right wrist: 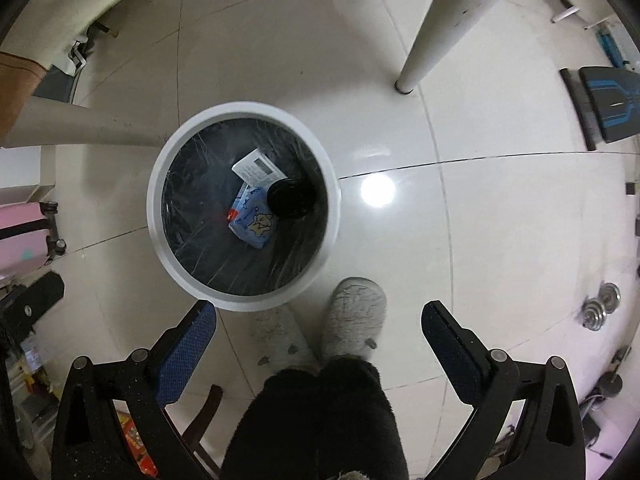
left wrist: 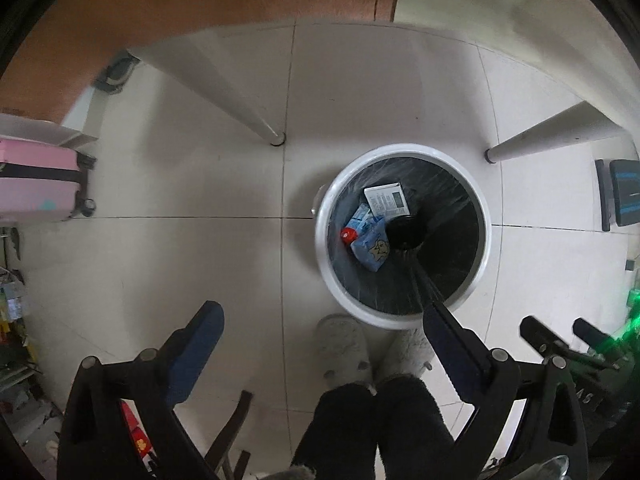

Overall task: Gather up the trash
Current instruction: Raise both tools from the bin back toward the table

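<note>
Both grippers hang over the tiled floor point(right wrist: 500, 240) with jaws spread wide and nothing between them: the left gripper point(left wrist: 324, 332) and the right gripper point(right wrist: 320, 324). Below stand grey slippers point(right wrist: 354, 316). Beyond, the white trash bin point(right wrist: 160, 216) holds a blue packet point(right wrist: 254, 222), white box point(right wrist: 256, 168) and black lid point(right wrist: 290, 198).

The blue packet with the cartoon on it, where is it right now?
In both views the blue packet lies inside the white bin, between a red cap and a black round container.
</note>
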`<state>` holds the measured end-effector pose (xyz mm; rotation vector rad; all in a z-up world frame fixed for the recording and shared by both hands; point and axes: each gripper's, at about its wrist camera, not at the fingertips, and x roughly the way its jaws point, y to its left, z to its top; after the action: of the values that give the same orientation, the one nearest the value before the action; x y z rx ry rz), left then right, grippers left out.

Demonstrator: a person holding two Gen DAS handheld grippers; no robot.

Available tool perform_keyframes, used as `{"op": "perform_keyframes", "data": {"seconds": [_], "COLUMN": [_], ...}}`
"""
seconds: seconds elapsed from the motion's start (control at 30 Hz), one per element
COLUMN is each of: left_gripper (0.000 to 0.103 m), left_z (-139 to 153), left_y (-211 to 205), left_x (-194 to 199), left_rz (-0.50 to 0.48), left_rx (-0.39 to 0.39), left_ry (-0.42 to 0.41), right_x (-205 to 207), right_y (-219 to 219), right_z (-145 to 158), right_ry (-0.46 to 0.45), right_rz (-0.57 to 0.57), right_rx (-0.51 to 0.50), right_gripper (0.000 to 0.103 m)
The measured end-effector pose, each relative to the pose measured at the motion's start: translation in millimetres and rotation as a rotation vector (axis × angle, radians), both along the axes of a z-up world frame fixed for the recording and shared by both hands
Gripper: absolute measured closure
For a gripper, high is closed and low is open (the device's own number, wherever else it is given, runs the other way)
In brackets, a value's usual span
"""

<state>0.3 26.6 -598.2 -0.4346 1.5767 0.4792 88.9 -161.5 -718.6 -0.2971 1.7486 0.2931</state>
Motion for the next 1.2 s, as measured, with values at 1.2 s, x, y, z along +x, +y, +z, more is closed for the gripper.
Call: {"op": "perform_keyframes", "data": {"seconds": [1.2], "left_gripper": [0.001], "left_z": [329], "left_y": [-17], "left_x": [0], "left_rz": [-0.057], "left_rx": [0.095], "left_ry": [-0.281], "right_x": [3], "right_y": [6], "right_z": [413], "right_ry": [-0.192], "right_rz": [-0.046], "right_rx": [0.219], "right_gripper": [0.0]}}
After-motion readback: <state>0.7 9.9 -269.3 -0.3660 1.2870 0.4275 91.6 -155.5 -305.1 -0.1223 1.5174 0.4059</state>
